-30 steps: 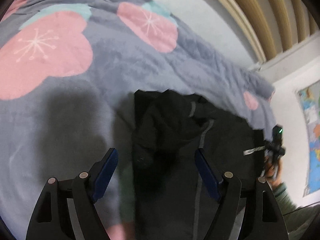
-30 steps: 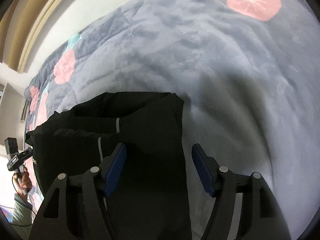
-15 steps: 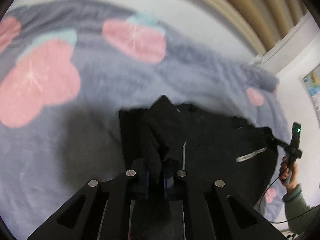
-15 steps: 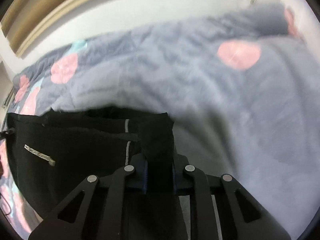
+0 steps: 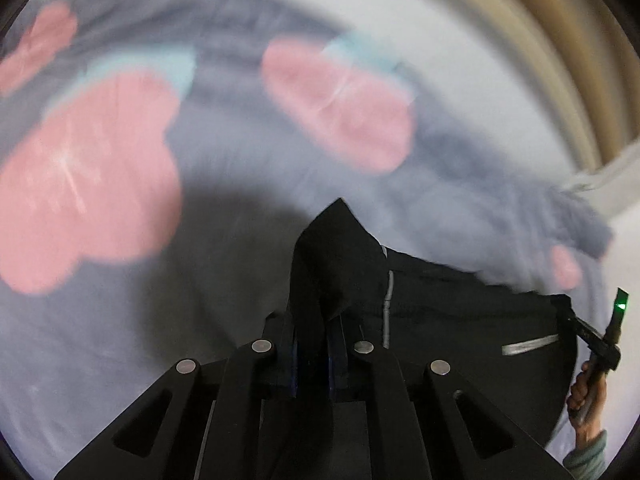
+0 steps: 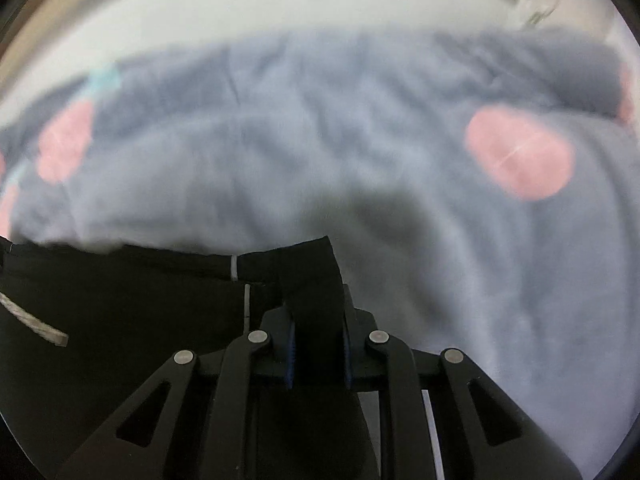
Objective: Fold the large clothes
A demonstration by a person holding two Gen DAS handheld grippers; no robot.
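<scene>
The left gripper (image 5: 312, 344) is clenched on a bunched corner of the black garment (image 5: 460, 320), its blue-lined jaws pressed tight against the fold that rises between them to a peak at twelve o'clock. From that pinch the cloth spreads toward three o'clock, crossed by a thin grey stripe (image 5: 387, 304) beside the jaws and a short reflective strip (image 5: 530, 344) further out. At the far edge, near four o'clock, a person's hand (image 5: 586, 392) holds the right gripper's handle (image 5: 604, 344), which carries a small green light.

The right gripper (image 6: 318, 352) is likewise clamped on the black garment (image 6: 120, 312), a flat band of cloth standing up between its jaws toward twelve o'clock. The rest of the cloth runs off toward nine o'clock, with a grey stripe (image 6: 234, 268) just left of the jaws and a reflective strip (image 6: 36, 324) near the picture's left edge.

In both views the garment lies low in the frame over a grey-blue blanket (image 6: 360, 140) printed with pink flower shapes (image 5: 80, 184), with one pink patch (image 6: 520, 152) at about two o'clock in the right view. The blanket is blurred. Beyond it, at twelve o'clock, stands a pale wall (image 6: 280, 4), and the left view shows tan vertical slats (image 5: 568, 40) toward two o'clock.
</scene>
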